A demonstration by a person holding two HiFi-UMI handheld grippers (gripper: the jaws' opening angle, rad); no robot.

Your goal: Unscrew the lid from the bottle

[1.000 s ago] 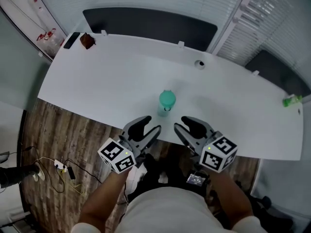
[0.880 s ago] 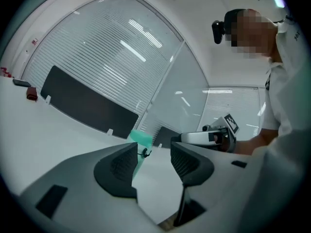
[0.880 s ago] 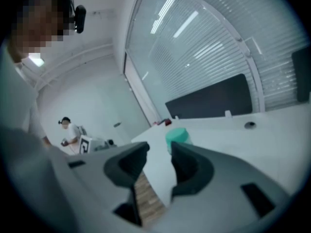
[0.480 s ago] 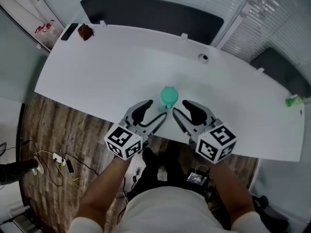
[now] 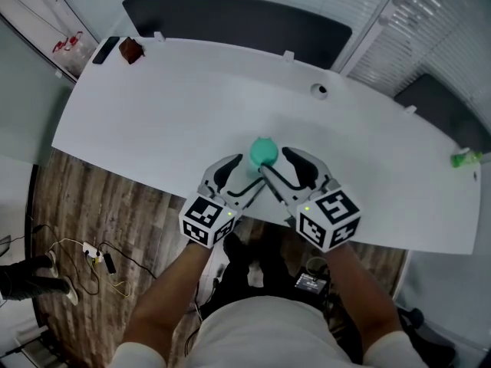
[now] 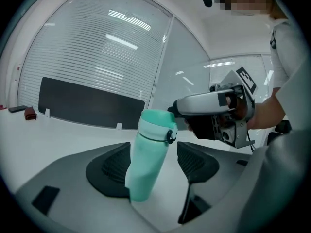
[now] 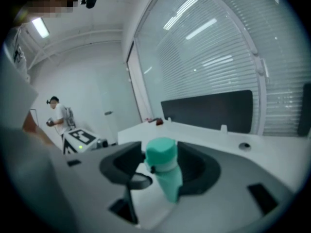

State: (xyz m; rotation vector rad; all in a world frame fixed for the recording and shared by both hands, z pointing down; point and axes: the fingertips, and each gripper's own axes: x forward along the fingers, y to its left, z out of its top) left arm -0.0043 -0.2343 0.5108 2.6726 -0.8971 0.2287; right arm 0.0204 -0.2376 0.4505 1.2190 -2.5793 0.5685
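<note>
A teal bottle (image 5: pixel 263 153) with a teal lid stands upright near the white table's (image 5: pixel 153 121) front edge. My left gripper (image 5: pixel 244 173) reaches it from the near left and my right gripper (image 5: pixel 282 167) from the near right. Both sets of jaws are opening, with the bottle between them. In the left gripper view the bottle (image 6: pixel 147 164) stands close to the left pad (image 6: pixel 109 171), with a gap to the right pad (image 6: pixel 198 163). In the right gripper view the lid (image 7: pixel 161 154) sits between the dark pads (image 7: pixel 124 166), not pressed.
A dark panel (image 5: pixel 230 23) runs along the table's back edge. A black remote (image 5: pixel 104 50) and a small brown object (image 5: pixel 130 50) lie at the far left corner. There is a round cable hole (image 5: pixel 319 90) at the back and a green item (image 5: pixel 462 159) far right. Cables lie on the wooden floor (image 5: pixel 92 259).
Both grippers have moved forward from the table's near edge to the bottle, which now stands between both sets of jaws. The jaws stand wider apart.
</note>
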